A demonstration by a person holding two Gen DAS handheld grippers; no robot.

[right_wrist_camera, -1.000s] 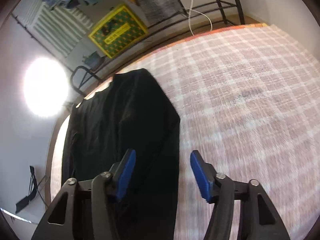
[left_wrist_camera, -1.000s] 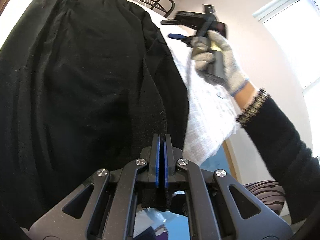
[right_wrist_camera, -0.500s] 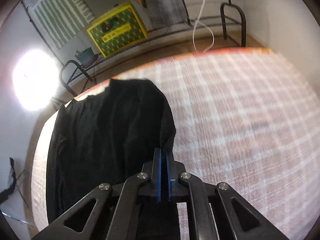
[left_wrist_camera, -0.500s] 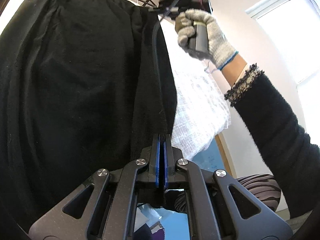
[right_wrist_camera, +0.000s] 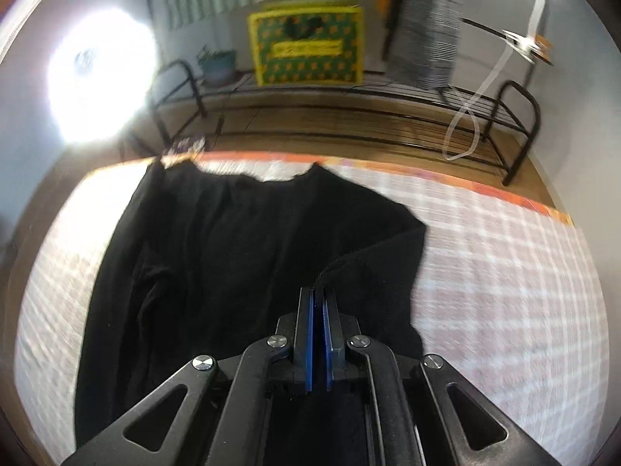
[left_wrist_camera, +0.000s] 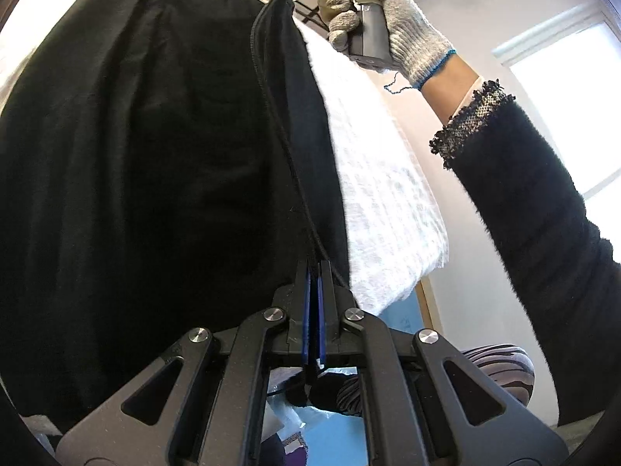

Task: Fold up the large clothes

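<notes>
The work surface is a bed covered in a checked cloth (right_wrist_camera: 504, 272), pale pink and white, its weave blurred, with an orange border along the far edge. Beyond it runs a wooden floor and a low black metal rack (right_wrist_camera: 388, 93) with rounded end loops; on it stand a yellow and green patterned box (right_wrist_camera: 306, 48) and a small potted plant (right_wrist_camera: 219, 64), and a white cable (right_wrist_camera: 477, 93) hangs in a loop. A bright glare whites out the left wall.

The black garment (right_wrist_camera: 233, 256) lies spread on the cloth, soft, matte knit with gentle creases; its right edge is lifted into a taut ridge. The right gripper (right_wrist_camera: 318, 303) has its blue pads pressed together on that edge. In the left wrist view the left gripper (left_wrist_camera: 314, 275) is likewise clamped on the garment's hem (left_wrist_camera: 287, 147), which stretches as a thin seam up to the other tool, held by a hand in a grey knitted glove (left_wrist_camera: 396, 19) with a fuzzy black sleeve (left_wrist_camera: 543, 225)
</notes>
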